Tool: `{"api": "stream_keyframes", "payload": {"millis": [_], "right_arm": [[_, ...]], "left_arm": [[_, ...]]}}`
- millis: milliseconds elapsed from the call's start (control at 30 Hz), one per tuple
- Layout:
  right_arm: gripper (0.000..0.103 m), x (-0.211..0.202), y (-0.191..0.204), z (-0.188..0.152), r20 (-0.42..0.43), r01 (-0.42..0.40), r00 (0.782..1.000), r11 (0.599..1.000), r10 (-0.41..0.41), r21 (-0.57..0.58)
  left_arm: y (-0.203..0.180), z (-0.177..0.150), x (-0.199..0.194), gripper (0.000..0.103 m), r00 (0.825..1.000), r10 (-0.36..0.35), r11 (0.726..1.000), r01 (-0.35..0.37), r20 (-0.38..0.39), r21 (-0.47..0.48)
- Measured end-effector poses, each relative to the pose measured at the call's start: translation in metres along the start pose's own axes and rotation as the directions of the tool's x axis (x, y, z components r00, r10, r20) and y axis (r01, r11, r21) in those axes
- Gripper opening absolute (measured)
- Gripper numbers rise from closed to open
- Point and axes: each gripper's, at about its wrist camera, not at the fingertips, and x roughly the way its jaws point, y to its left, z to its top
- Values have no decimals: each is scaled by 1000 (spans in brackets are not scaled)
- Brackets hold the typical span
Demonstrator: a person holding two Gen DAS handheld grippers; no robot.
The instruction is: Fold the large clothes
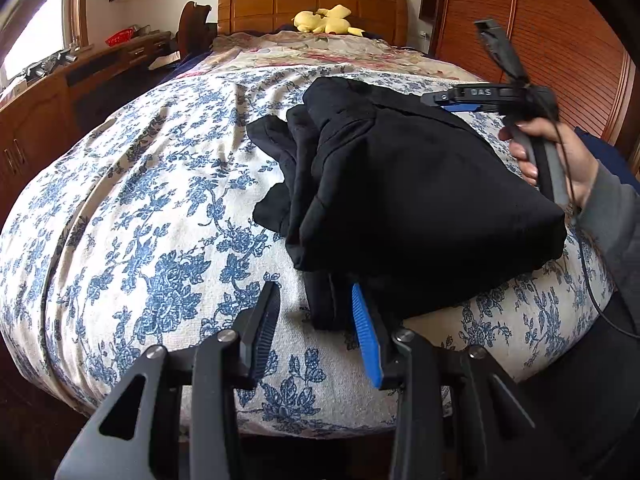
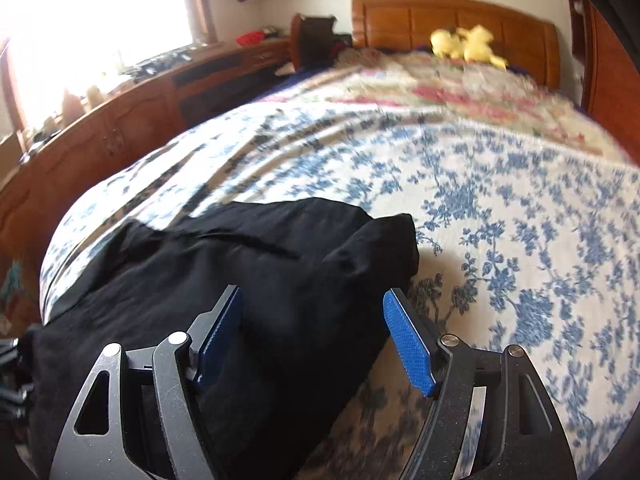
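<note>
Garment (image 1: 400, 184) on floral bedspread (image 1: 140, 200)

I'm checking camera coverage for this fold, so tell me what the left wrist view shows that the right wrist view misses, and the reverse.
Only the left wrist view shows the person's right hand holding the right hand-held gripper beyond the black garment, and loose dark folds spilling out on the garment's left side. Only the right wrist view shows the bright window and that gripper's open fingers over the garment. Both show the blue-flowered bedspread, wooden headboard and yellow plush toy.
</note>
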Motion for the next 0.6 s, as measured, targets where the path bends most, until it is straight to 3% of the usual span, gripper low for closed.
{"api": "stream_keyframes", "payload": {"millis": [167, 433, 600], "right_arm": [[90, 27, -13, -5, -49, -12, 999, 1000, 12, 4], [92, 42, -19, -6, -95, -90, 991, 995, 94, 39], [86, 43, -17, -11, -104, -110, 988, 993, 114, 46]], "left_arm": [[0, 2, 9, 36, 1000, 4, 1000, -4, -17, 5], [-3, 6, 16, 36, 1000, 15, 1000, -15, -16, 5], [-7, 5, 16, 36, 999, 38, 999, -38, -8, 6]]}}
